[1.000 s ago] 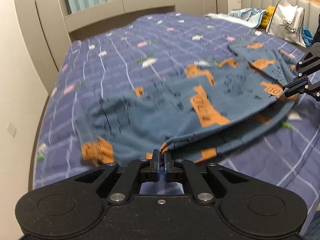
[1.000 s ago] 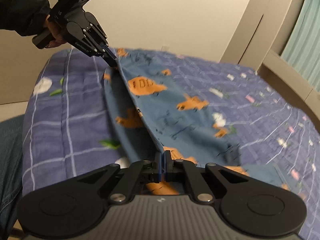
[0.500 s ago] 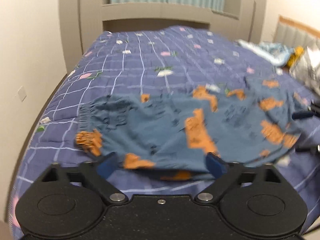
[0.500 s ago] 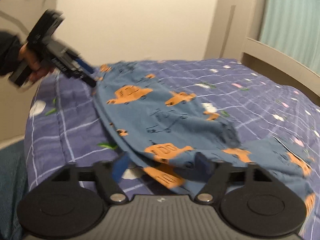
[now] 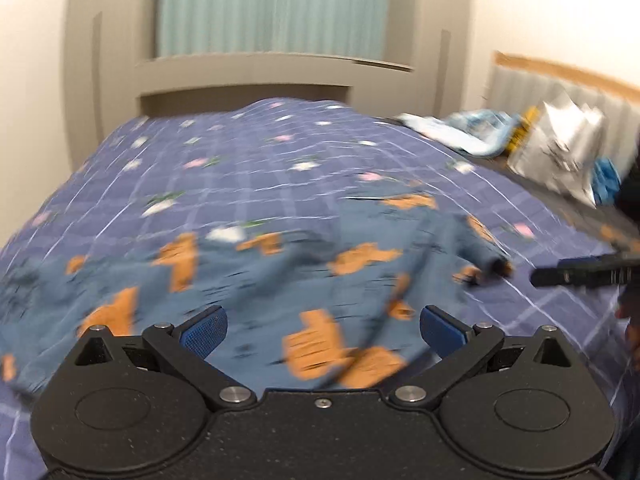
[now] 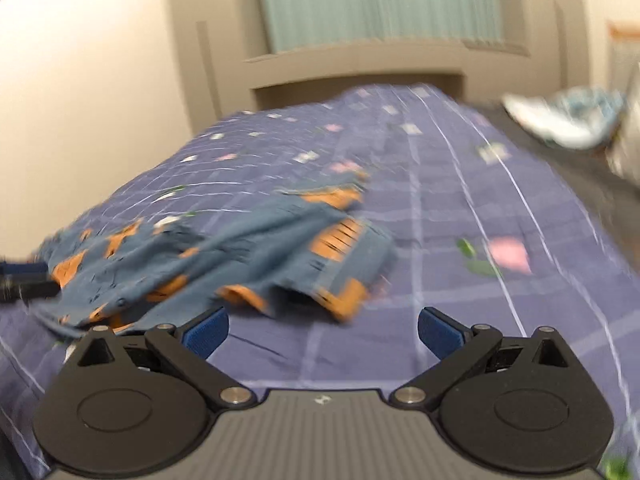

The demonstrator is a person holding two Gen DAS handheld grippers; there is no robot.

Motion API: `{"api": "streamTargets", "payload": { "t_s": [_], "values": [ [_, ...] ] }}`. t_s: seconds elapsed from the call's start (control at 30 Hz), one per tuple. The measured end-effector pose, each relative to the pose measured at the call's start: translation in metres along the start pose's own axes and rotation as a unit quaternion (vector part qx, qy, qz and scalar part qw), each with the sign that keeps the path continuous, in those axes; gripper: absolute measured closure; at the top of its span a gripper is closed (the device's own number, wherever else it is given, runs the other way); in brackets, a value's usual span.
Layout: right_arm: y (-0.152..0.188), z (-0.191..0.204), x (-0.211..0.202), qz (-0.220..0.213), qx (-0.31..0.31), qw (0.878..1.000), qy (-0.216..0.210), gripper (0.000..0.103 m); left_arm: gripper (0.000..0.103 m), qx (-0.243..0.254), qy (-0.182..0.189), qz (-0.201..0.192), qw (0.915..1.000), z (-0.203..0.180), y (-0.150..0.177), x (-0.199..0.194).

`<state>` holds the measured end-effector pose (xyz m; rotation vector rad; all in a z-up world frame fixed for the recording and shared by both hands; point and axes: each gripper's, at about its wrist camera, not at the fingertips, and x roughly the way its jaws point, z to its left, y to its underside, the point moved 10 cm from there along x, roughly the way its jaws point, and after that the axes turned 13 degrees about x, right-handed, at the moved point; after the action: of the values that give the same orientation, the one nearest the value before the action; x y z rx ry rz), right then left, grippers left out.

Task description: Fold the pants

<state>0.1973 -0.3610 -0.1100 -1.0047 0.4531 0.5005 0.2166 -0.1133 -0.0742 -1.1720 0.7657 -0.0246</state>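
Note:
The blue pants with orange prints lie rumpled on the purple checked bedspread. My left gripper is open and empty, just above the near edge of the pants. My right gripper is open and empty, over bare bedspread just in front of the pants, which lie ahead and to the left. The right gripper's fingers show at the right edge of the left wrist view. The left gripper's fingers show at the left edge of the right wrist view. Both views are blurred.
A grey bed frame and teal curtain stand at the far end. A white bag and light blue clothes lie at the back right by the padded headboard. A wall runs along the left.
Both grippers were shut on the pants' edge a second ago. They have opened, let the pants drop onto the bed, and swung round to face the far end.

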Motion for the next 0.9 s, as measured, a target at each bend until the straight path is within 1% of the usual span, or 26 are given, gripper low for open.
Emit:
{"api": "streamTargets", "payload": {
  "t_s": [0.03, 0.1, 0.17, 0.27, 0.3, 0.37, 0.43, 0.47, 0.5, 0.53, 0.57, 0.6, 0.63, 0.67, 0.7, 0.73, 0.77, 0.83, 0.87, 0.9],
  "values": [
    [0.001, -0.007, 0.001, 0.024, 0.042, 0.999, -0.023, 0.000, 0.001, 0.020, -0.004, -0.001, 0.9998, -0.012, -0.004, 0.005],
    [0.002, -0.014, 0.004, 0.063, 0.121, 0.988, -0.077, 0.000, 0.001, 0.052, 0.002, 0.004, 0.9987, -0.032, -0.007, 0.014],
    [-0.003, -0.014, 0.008, 0.081, 0.178, 0.972, -0.128, 0.000, 0.002, 0.072, 0.025, 0.013, 0.9970, -0.050, -0.007, 0.022],
    [-0.011, -0.011, 0.022, 0.105, 0.258, 0.943, -0.182, 0.000, 0.005, 0.093, 0.052, 0.023, 0.9940, -0.063, -0.006, 0.030],
    [-0.013, -0.012, 0.026, 0.108, 0.277, 0.936, -0.188, 0.000, 0.005, 0.103, 0.057, 0.023, 0.9928, -0.067, -0.006, 0.031],
    [-0.017, -0.016, 0.039, 0.105, 0.318, 0.925, -0.180, 0.001, 0.008, 0.116, 0.066, 0.023, 0.9908, -0.072, -0.006, 0.030],
    [-0.023, -0.025, 0.049, 0.088, 0.361, 0.914, -0.163, 0.002, 0.013, 0.129, 0.077, 0.026, 0.9882, -0.077, -0.007, 0.033],
    [-0.026, -0.027, 0.051, 0.075, 0.383, 0.908, -0.154, 0.004, 0.018, 0.132, 0.082, 0.030, 0.9873, -0.079, -0.006, 0.036],
    [-0.029, -0.031, 0.054, 0.061, 0.404, 0.901, -0.145, 0.007, 0.028, 0.133, 0.086, 0.035, 0.9868, -0.080, -0.005, 0.039],
    [-0.030, -0.035, 0.054, 0.046, 0.426, 0.894, -0.134, 0.016, 0.034, 0.131, 0.089, 0.043, 0.9864, -0.081, -0.004, 0.042],
    [-0.031, -0.042, 0.055, 0.034, 0.445, 0.887, -0.121, 0.023, 0.044, 0.129, 0.089, 0.051, 0.9862, -0.081, -0.003, 0.046],
    [-0.030, -0.047, 0.055, 0.026, 0.459, 0.881, -0.110, 0.040, 0.055, 0.128, 0.087, 0.061, 0.9861, -0.081, -0.001, 0.050],
    [-0.029, -0.053, 0.057, 0.019, 0.471, 0.876, -0.100, 0.065, 0.061, 0.127, 0.085, 0.067, 0.9860, -0.081, 0.000, 0.052],
    [-0.029, -0.058, 0.060, 0.016, 0.477, 0.874, -0.090, 0.076, 0.074, 0.124, 0.084, 0.073, 0.9860, -0.080, 0.001, 0.055],
    [-0.025, -0.062, 0.063, 0.012, 0.479, 0.874, -0.080, 0.083, 0.087, 0.121, 0.082, 0.077, 0.9863, -0.079, 0.002, 0.057],
    [-0.020, -0.067, 0.064, 0.006, 0.475, 0.877, -0.072, 0.088, 0.091, 0.117, 0.080, 0.080, 0.9867, -0.078, 0.001, 0.058],
    [-0.022, -0.069, 0.062, -0.005, 0.463, 0.884, -0.066, 0.090, 0.095, 0.113, 0.082, 0.079, 0.9870, -0.078, -0.001, 0.058],
    [-0.029, -0.066, 0.055, -0.027, 0.428, 0.902, -0.060, 0.092, 0.097, 0.102, 0.094, 0.071, 0.9877, -0.079, -0.006, 0.054],
    [-0.036, -0.064, 0.049, -0.037, 0.407, 0.910, -0.064, 0.092, 0.100, 0.100, 0.102, 0.067, 0.9876, -0.081, -0.009, 0.051],
    [-0.042, -0.059, 0.043, -0.045, 0.387, 0.919, -0.066, 0.092, 0.100, 0.101, 0.105, 0.064, 0.9872, -0.084, -0.011, 0.049]
  ]
}}
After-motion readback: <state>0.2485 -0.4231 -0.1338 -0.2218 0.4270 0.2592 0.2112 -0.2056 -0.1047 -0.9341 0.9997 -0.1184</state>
